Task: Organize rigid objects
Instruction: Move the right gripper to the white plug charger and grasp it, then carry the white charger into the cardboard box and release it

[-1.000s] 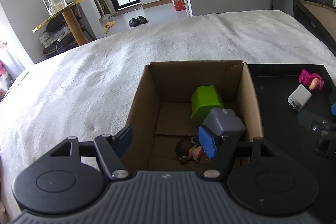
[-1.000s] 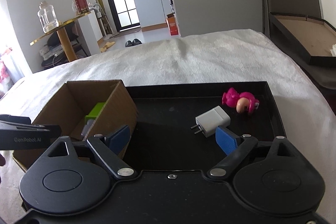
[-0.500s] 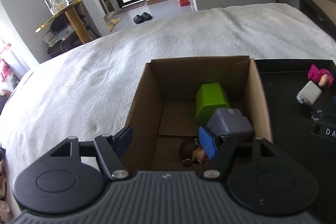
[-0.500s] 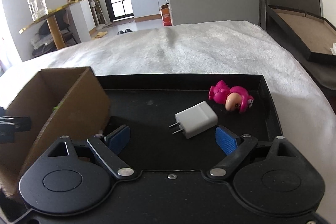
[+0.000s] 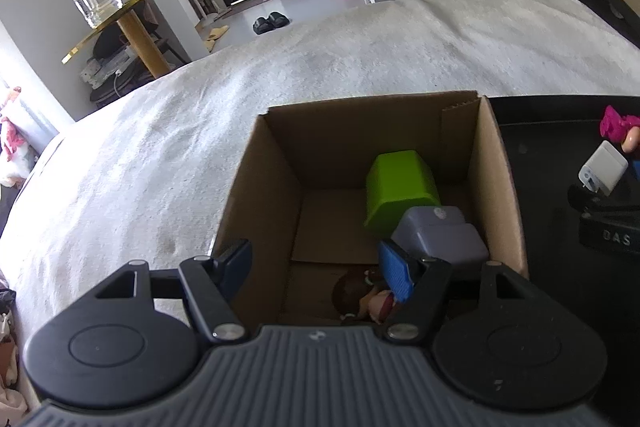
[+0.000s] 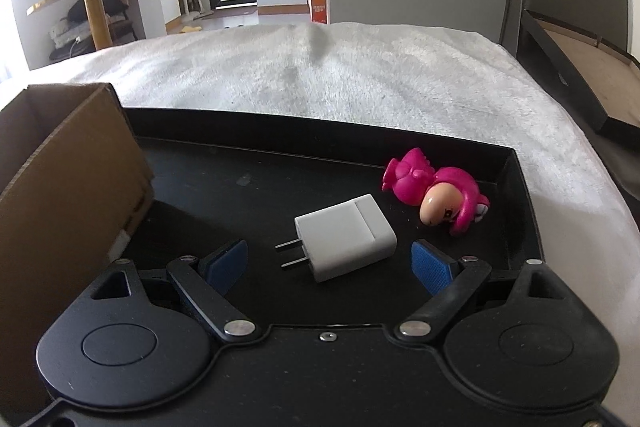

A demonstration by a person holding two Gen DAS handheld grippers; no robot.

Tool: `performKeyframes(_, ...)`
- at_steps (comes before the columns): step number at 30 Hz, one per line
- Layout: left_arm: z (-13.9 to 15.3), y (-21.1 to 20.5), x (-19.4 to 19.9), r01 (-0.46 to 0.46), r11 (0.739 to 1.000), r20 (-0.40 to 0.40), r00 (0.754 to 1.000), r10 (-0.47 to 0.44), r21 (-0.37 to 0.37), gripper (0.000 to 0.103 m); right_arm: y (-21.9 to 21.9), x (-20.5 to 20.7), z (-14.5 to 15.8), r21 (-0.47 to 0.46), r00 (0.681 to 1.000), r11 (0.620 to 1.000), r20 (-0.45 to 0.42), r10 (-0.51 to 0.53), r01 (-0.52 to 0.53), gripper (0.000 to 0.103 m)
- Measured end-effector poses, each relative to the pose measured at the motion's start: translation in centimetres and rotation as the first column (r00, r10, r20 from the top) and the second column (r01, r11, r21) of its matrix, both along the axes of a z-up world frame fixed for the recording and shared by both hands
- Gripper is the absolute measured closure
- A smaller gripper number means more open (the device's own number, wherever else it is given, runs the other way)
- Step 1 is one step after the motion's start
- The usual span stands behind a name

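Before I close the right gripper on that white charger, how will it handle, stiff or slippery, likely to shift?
The white charger looks like a rigid plastic block, so it should not flex. Its glossy faces may slip a little against the pads. It lies flat on the black tray, prongs toward the right gripper, so it probably won't roll, though a one-sided touch could spin it.

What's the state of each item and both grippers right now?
left gripper: open, over the box, holding nothing
right gripper: open, fingers either side of the charger
white charger: flat on the black tray, prongs toward camera
pink figurine: on its side, on the tray
cardboard box: open-topped
green block: in box, tilted
grey block: in box
doll: in box, lying down
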State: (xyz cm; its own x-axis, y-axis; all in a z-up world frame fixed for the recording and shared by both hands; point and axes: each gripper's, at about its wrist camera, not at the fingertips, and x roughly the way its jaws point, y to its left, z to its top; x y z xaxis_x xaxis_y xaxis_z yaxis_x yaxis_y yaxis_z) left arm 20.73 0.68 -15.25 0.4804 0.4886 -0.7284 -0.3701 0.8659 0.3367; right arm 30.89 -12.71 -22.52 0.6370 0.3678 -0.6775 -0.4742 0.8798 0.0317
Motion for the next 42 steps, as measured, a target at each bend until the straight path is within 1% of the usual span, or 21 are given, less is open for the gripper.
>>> performKeyframes(2, -0.1, -0.2, 0.2, 0.007, 1.000, -0.005, 1.000, -0.007, 0.010, 0.034, 0.1, 0.3, -0.2, -0.006, 1.000, 1.000, 0.007, 0.007, -0.007, 0.015)
performKeyframes(4, -0.1, -0.3, 0.2, 0.007, 1.000, -0.007, 1.000, -0.007, 0.016, 0.034, 0.2, 0.5, -0.4, -0.011, 1.000, 1.000, 0.009, 0.013, -0.013, 0.021)
performKeyframes(5, 0.0, -0.3, 0.2, 0.006, 1.000, -0.006, 1.000, -0.006, 0.018, 0.034, 0.2, 0.6, -0.5, -0.011, 1.000, 1.000, 0.006, 0.018, -0.018, 0.032)
performKeyframes(6, 0.0, -0.4, 0.2, 0.004, 1.000, -0.004, 1.000, -0.004, 0.020, 0.034, 0.2, 0.5, -0.5, -0.019, 1.000, 1.000, 0.018, 0.018, -0.018, 0.038)
performKeyframes(7, 0.1, -0.4, 0.2, 0.004, 1.000, -0.003, 1.000, -0.004, 0.022, 0.034, 0.1, 0.4, -0.4, -0.022, 1.000, 1.000, 0.022, 0.022, -0.021, 0.038)
performKeyframes(10, 0.4, -0.5, -0.1, 0.004, 1.000, 0.004, 1.000, -0.004, 0.025, 0.034, -0.3, 0.3, -0.2, 0.006, 1.000, 1.000, -0.004, 0.021, -0.021, 0.038)
performKeyframes(12, 0.6, -0.5, -0.3, 0.000, 1.000, 0.011, 1.000, 0.000, 0.022, 0.034, -0.6, -0.2, 0.0, 0.000, 1.000, 1.000, -0.005, 0.013, -0.013, 0.038)
performKeyframes(15, 0.9, -0.5, -0.6, -0.005, 1.000, 0.021, 1.000, 0.005, 0.020, 0.034, -0.9, -0.7, 0.5, 0.015, 1.000, 1.000, -0.014, 0.005, -0.005, 0.038)
performKeyframes(25, 2.0, 0.3, -1.9, -0.023, 1.000, 0.062, 0.998, 0.022, 0.014, 0.034, -1.2, -2.4, 3.4, 0.074, 1.000, 0.997, 0.006, 0.007, -0.007, 0.038)
performKeyframes(33, 1.9, 1.7, -2.7, -0.044, 0.999, 0.080, 0.996, 0.045, -0.011, 0.034, -0.2, -3.8, 5.6, 0.165, 0.997, 0.984, 0.053, 0.060, -0.067, 0.038)
performKeyframes(38, 1.9, 2.7, -3.5, -0.058, 0.998, 0.102, 0.993, 0.060, -0.028, 0.034, 1.0, -4.1, 6.4, 0.183, 0.992, 0.977, 0.076, 0.100, -0.112, 0.038)
performKeyframes(42, 1.4, 3.3, -3.8, -0.056, 0.997, 0.108, 0.992, 0.062, -0.053, 0.038, 2.1, -4.5, 6.9, 0.182, 0.988, 0.974, 0.095, 0.120, -0.136, 0.038)
